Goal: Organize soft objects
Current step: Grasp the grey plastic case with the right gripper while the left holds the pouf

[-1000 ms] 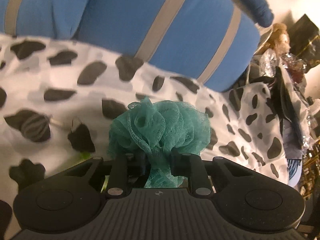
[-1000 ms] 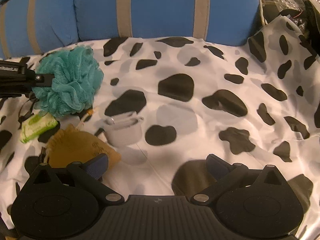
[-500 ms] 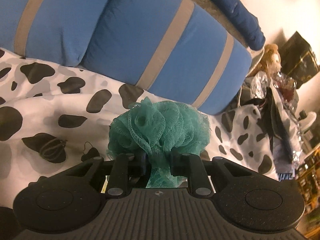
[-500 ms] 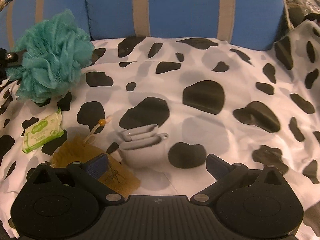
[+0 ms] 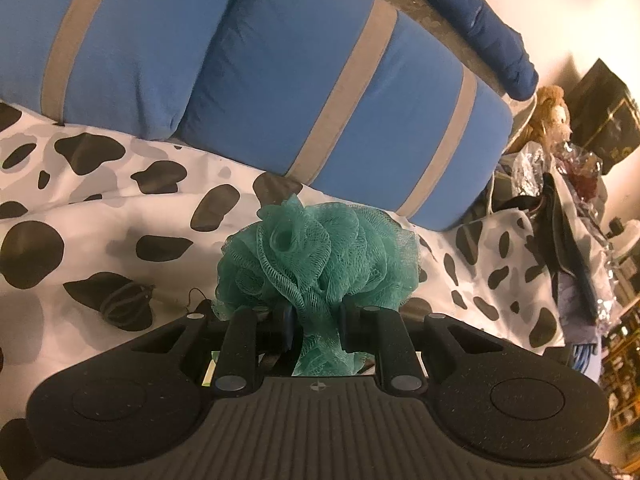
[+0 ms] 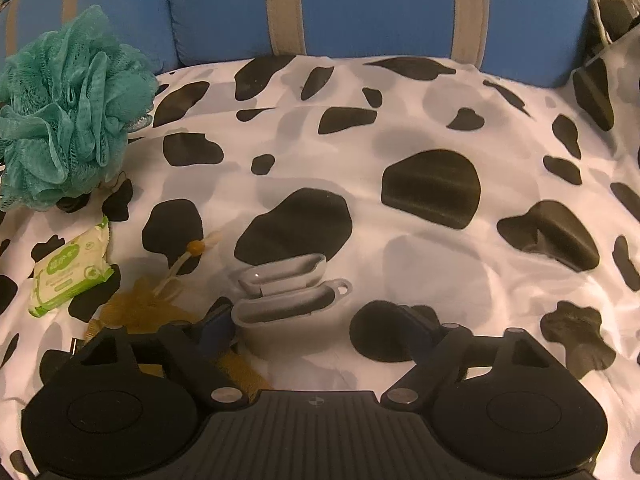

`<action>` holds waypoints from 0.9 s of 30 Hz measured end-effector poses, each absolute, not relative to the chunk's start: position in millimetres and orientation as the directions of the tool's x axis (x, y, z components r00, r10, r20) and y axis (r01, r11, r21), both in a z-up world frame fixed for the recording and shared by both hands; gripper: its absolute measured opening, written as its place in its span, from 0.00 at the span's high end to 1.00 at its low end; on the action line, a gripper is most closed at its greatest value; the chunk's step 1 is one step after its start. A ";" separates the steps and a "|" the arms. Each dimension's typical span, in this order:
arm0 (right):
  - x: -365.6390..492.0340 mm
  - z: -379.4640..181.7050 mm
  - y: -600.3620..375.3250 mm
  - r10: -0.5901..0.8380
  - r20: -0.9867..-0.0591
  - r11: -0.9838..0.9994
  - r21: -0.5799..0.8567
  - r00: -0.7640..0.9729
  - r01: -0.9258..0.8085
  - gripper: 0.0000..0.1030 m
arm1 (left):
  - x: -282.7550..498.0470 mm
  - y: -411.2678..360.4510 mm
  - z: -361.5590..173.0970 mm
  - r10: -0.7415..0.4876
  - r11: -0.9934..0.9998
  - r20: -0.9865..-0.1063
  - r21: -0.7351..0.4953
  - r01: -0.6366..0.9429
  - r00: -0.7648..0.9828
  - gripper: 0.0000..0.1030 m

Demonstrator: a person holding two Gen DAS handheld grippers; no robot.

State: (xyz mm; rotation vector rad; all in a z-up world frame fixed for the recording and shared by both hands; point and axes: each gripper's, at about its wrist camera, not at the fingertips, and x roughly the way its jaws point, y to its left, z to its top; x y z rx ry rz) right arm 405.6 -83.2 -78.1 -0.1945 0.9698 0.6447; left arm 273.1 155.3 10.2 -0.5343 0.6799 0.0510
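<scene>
In the left wrist view, the left gripper (image 5: 316, 330) is nearly shut, its pads pinching the lower folds of the teal mesh bath pouf (image 5: 320, 264), which bulges out above the jaws. Compared with a second ago, the pouf has been lifted off the cow-print sheet (image 5: 120, 208) and now hangs above it, with more of the blue striped cushions (image 5: 280, 80) behind it in sight; over the last half second the view has not changed. That suggests the pouf is picked up and waiting to be carried off. Left of the pouf on the sheet lies a small dark bundle of cord (image 5: 124, 304); well to its right is a cluttered pile with a plush toy (image 5: 548, 116).

In the right wrist view, the right gripper (image 6: 316, 328) has come down closer to the sheet, and its jaws have just been closing from their widest. They stand open, with the grey silicone case (image 6: 288, 300) between them; the left pad looks just beside the case, the right one clear of it, so nothing is gripped yet. This looks like the next pickup. Just left of the case, a mustard drawstring pouch (image 6: 144, 308) lies partly under the left finger and could get caught. Further left of the case sits a green wipes packet (image 6: 68, 268), and the pouf hangs up and left of it.
</scene>
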 end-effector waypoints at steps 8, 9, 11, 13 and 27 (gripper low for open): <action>397.8 -74.7 -74.5 0.437 -0.807 0.764 0.101 0.396 -0.638 0.47 | 274.1 148.5 10.5 -0.112 0.892 -0.619 -0.408 -0.196 0.777 0.80; 397.6 -74.1 -74.8 0.437 -0.806 0.765 0.099 0.400 -0.636 0.47 | 274.1 148.4 10.3 -0.110 0.893 -0.621 -0.404 -0.196 0.776 0.80; 397.1 -71.0 -76.2 0.435 -0.797 0.769 0.086 0.419 -0.634 0.48 | 274.2 148.2 10.2 -0.106 0.896 -0.621 -0.399 -0.197 0.776 0.80; 397.4 -65.4 -78.4 0.440 -0.785 0.774 0.084 0.437 -0.628 0.48 | 274.0 148.5 10.8 -0.107 0.896 -0.619 -0.400 -0.195 0.778 0.80; 392.9 -13.8 -90.7 0.489 -0.678 0.789 0.076 0.549 -0.610 0.49 | 257.3 135.7 23.9 -0.068 0.949 -0.591 -0.286 -0.130 0.804 0.80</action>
